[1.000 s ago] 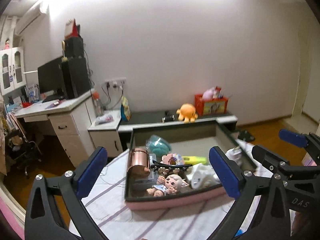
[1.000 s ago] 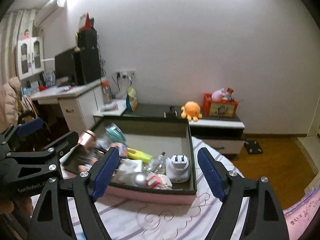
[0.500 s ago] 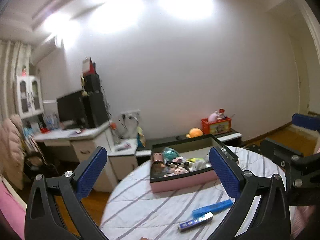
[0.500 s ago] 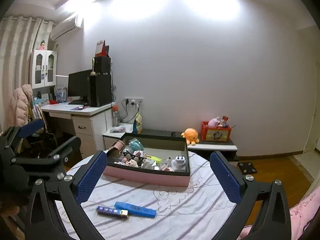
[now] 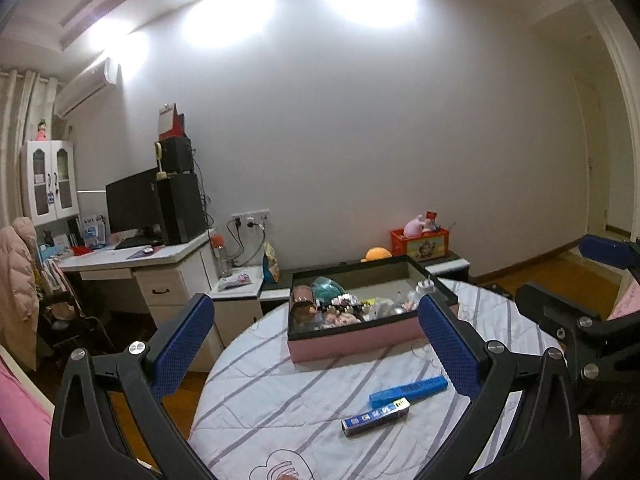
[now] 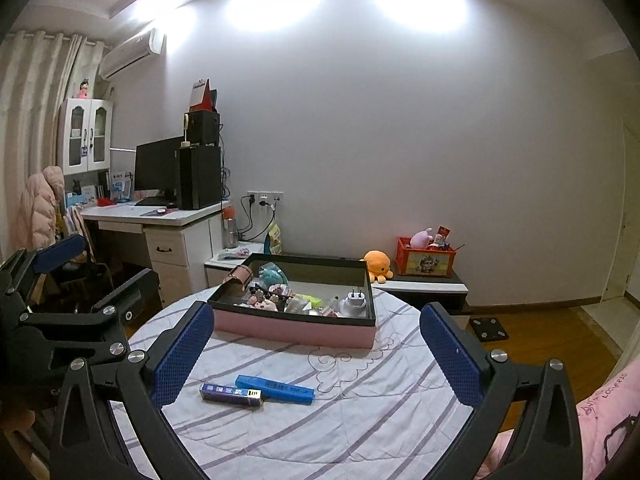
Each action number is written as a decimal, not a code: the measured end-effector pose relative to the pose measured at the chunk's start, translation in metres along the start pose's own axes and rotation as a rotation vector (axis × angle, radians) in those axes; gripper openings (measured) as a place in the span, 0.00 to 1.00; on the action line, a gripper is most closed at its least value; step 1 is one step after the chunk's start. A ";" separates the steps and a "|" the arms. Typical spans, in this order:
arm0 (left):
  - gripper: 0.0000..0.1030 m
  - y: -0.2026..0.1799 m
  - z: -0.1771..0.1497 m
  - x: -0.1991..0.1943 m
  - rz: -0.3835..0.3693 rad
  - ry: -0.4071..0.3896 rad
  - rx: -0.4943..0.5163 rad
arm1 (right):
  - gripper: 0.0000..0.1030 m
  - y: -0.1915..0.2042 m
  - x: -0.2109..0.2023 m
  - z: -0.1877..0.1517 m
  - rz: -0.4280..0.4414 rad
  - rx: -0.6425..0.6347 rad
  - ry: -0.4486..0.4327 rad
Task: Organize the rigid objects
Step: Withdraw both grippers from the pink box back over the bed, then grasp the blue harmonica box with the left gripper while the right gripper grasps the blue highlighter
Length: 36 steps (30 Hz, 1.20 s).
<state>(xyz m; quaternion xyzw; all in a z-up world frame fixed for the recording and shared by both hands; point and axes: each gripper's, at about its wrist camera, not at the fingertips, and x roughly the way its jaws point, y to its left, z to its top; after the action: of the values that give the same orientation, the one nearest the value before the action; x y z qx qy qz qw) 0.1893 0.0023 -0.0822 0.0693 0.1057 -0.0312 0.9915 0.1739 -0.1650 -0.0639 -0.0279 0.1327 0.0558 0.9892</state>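
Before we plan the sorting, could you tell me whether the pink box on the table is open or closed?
Open. The pink box has no lid on it, and its contents, such as the white plug adapter, show from above.

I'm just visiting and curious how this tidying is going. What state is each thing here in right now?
Pink rectangular box with black rim: open-topped, part filled with small items.
Light blue long flat box: lying on the striped tablecloth, outside the pink box.
Dark blue small box: lying beside it, touching or nearly so.
White plug adapter: upright in the pink box.
Left gripper: open, empty.
Right gripper: open, empty; its jaws have just been opening.
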 end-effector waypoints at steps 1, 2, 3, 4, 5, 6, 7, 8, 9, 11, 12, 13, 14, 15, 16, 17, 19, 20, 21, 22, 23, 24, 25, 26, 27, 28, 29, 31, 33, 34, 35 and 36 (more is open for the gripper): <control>1.00 0.001 -0.004 0.004 -0.020 0.016 0.002 | 1.00 0.000 0.002 -0.001 -0.001 -0.001 0.006; 1.00 0.001 -0.008 0.008 -0.043 0.036 0.001 | 1.00 -0.002 0.006 -0.003 -0.002 -0.002 0.017; 1.00 0.002 -0.012 0.012 -0.062 0.054 0.001 | 1.00 -0.003 0.010 -0.007 -0.005 -0.003 0.031; 1.00 0.002 -0.018 0.018 -0.092 0.080 -0.002 | 1.00 -0.003 0.014 -0.010 -0.007 -0.004 0.043; 1.00 0.004 -0.028 0.028 -0.127 0.128 -0.005 | 1.00 -0.005 0.021 -0.015 -0.012 -0.005 0.069; 1.00 0.004 -0.034 0.035 -0.142 0.159 -0.003 | 1.00 -0.006 0.025 -0.018 -0.014 -0.005 0.085; 1.00 0.004 -0.041 0.043 -0.151 0.193 -0.005 | 1.00 -0.008 0.032 -0.024 -0.017 -0.004 0.109; 1.00 0.004 -0.051 0.053 -0.160 0.238 -0.008 | 1.00 -0.011 0.041 -0.031 -0.019 0.000 0.139; 1.00 0.003 -0.058 0.062 -0.174 0.275 -0.004 | 1.00 -0.012 0.047 -0.036 -0.020 0.005 0.161; 1.00 -0.001 -0.078 0.082 -0.223 0.366 0.011 | 1.00 -0.016 0.061 -0.050 -0.022 0.012 0.212; 1.00 -0.004 -0.085 0.089 -0.226 0.393 0.019 | 1.00 -0.017 0.066 -0.055 -0.025 0.013 0.228; 1.00 -0.007 -0.094 0.098 -0.225 0.427 0.029 | 1.00 -0.018 0.071 -0.060 -0.028 0.015 0.249; 1.00 -0.010 -0.099 0.104 -0.227 0.447 0.034 | 1.00 -0.021 0.079 -0.068 -0.026 0.019 0.282; 1.00 -0.014 -0.106 0.112 -0.233 0.477 0.036 | 1.00 -0.023 0.084 -0.072 -0.024 0.025 0.297; 1.00 -0.014 -0.111 0.118 -0.236 0.494 0.037 | 1.00 -0.025 0.090 -0.077 -0.021 0.032 0.318; 1.00 -0.016 -0.115 0.125 -0.237 0.518 0.038 | 1.00 -0.027 0.096 -0.082 -0.018 0.036 0.339; 1.00 -0.017 -0.121 0.134 -0.230 0.543 0.033 | 1.00 -0.029 0.105 -0.088 -0.014 0.040 0.366; 1.00 -0.019 -0.124 0.141 -0.240 0.570 0.028 | 1.00 -0.031 0.111 -0.092 -0.010 0.043 0.385; 1.00 -0.021 -0.126 0.147 -0.246 0.600 0.031 | 1.00 -0.031 0.114 -0.094 -0.007 0.045 0.398; 1.00 -0.023 -0.126 0.151 -0.255 0.614 0.037 | 1.00 -0.032 0.117 -0.097 -0.005 0.047 0.408; 1.00 -0.024 -0.124 0.153 -0.265 0.619 0.044 | 1.00 -0.033 0.121 -0.100 -0.004 0.049 0.418; 1.00 -0.027 -0.123 0.156 -0.274 0.620 0.056 | 1.00 -0.034 0.124 -0.102 -0.002 0.049 0.430; 1.00 -0.031 -0.121 0.158 -0.282 0.619 0.066 | 1.00 -0.034 0.127 -0.103 0.000 0.049 0.436; 0.99 -0.034 -0.120 0.160 -0.294 0.625 0.072 | 1.00 -0.035 0.129 -0.104 0.004 0.053 0.442; 0.96 -0.037 -0.120 0.163 -0.309 0.637 0.074 | 1.00 -0.036 0.131 -0.105 0.006 0.056 0.448; 0.92 -0.039 -0.121 0.166 -0.317 0.655 0.074 | 1.00 -0.036 0.133 -0.105 0.007 0.058 0.453; 0.84 -0.040 -0.121 0.168 -0.321 0.662 0.069 | 1.00 -0.037 0.134 -0.106 0.006 0.061 0.457; 0.66 -0.036 -0.119 0.165 -0.324 0.650 0.047 | 1.00 -0.038 0.137 -0.105 0.002 0.062 0.461; 0.36 -0.032 -0.117 0.164 -0.303 0.647 0.026 | 1.00 -0.039 0.137 -0.105 -0.003 0.062 0.463; 0.33 -0.030 -0.117 0.163 -0.292 0.650 0.023 | 1.00 -0.039 0.139 -0.105 -0.003 0.062 0.465; 0.30 -0.029 -0.117 0.163 -0.294 0.650 0.021 | 1.00 -0.038 0.139 -0.105 -0.002 0.058 0.466; 0.27 -0.026 -0.118 0.161 -0.295 0.645 0.009 | 1.00 -0.037 0.140 -0.104 0.001 0.053 0.466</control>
<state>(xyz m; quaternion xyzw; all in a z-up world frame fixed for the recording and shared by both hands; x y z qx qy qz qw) 0.3204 -0.0143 -0.2341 0.0639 0.4222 -0.1511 0.8915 0.2856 -0.1943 -0.1993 -0.0140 0.3592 0.0447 0.9321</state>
